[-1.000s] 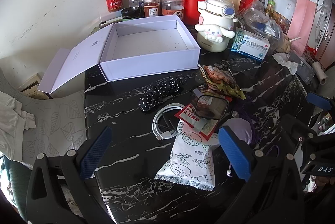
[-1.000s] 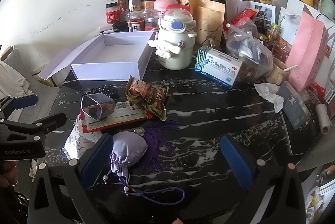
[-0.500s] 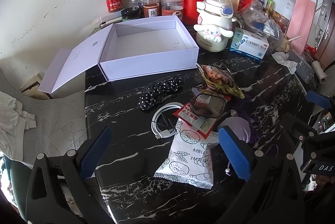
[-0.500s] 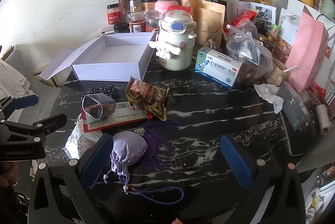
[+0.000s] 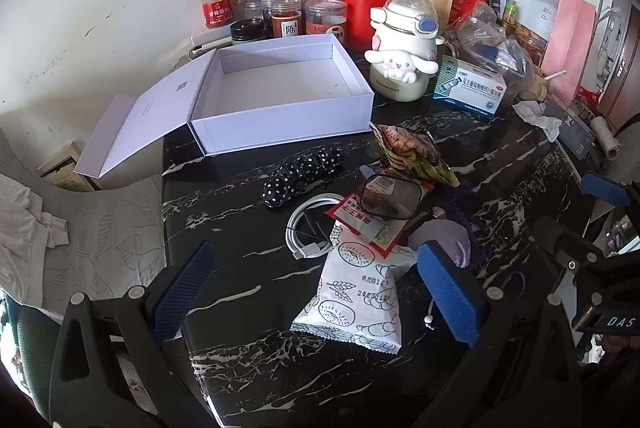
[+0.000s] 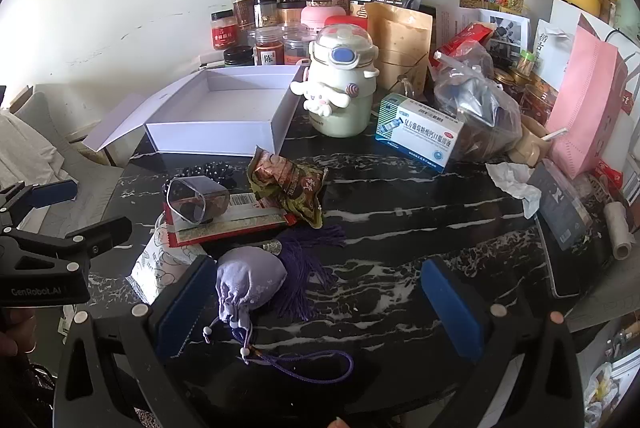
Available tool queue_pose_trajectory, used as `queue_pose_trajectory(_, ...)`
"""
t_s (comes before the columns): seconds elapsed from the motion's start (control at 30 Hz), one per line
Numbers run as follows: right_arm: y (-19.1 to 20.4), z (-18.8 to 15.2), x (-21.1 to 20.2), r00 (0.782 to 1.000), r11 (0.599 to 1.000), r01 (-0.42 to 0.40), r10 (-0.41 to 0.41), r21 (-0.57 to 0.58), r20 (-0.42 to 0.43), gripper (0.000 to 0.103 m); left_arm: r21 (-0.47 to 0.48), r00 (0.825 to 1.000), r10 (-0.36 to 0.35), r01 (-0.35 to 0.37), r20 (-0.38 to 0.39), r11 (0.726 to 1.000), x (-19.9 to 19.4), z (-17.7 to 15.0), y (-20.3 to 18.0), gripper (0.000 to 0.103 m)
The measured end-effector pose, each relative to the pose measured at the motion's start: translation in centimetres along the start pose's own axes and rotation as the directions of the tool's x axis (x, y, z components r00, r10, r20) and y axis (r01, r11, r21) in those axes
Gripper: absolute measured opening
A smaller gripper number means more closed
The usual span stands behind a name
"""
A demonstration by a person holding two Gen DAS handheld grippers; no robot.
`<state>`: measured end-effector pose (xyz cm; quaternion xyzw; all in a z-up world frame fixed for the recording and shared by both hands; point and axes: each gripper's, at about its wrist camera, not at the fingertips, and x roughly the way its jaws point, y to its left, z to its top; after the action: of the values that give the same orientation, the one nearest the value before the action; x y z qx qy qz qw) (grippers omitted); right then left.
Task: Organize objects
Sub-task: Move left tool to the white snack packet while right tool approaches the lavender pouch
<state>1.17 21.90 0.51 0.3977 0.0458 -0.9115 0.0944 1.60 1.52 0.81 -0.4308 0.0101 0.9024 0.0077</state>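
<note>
White box (image 5: 280,96) open, bare; both grippers' fingers (image 6: 180,304) spread, holding nothing.

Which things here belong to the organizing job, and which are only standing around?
Likely for the job:
white box, open and empty
polka-dot scrunchie
white cable
snack packets
lilac pouch
clear cup

Probably just background:
spice jars
cartoon dog bottle
medicine box
pink bag

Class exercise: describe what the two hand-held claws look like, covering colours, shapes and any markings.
Both are black frames with silver screws and two wide prongs faced with blue textured pads. The left claw reads "GenRobot.AI" on its side in the right wrist view; the right claw shows "DAS" lettering in the left wrist view.
</note>
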Motion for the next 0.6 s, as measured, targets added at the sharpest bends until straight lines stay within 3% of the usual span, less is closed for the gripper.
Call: queue_pose_trajectory(0.6,0.2,-2.5,-0.2,0.998,0.999,-0.044,0.043,-0.003,-0.034,0.102,0.006,0.999,-0.030,0.030,-0.021,1.000,-0.3,-2.7,-1.2,0.102)
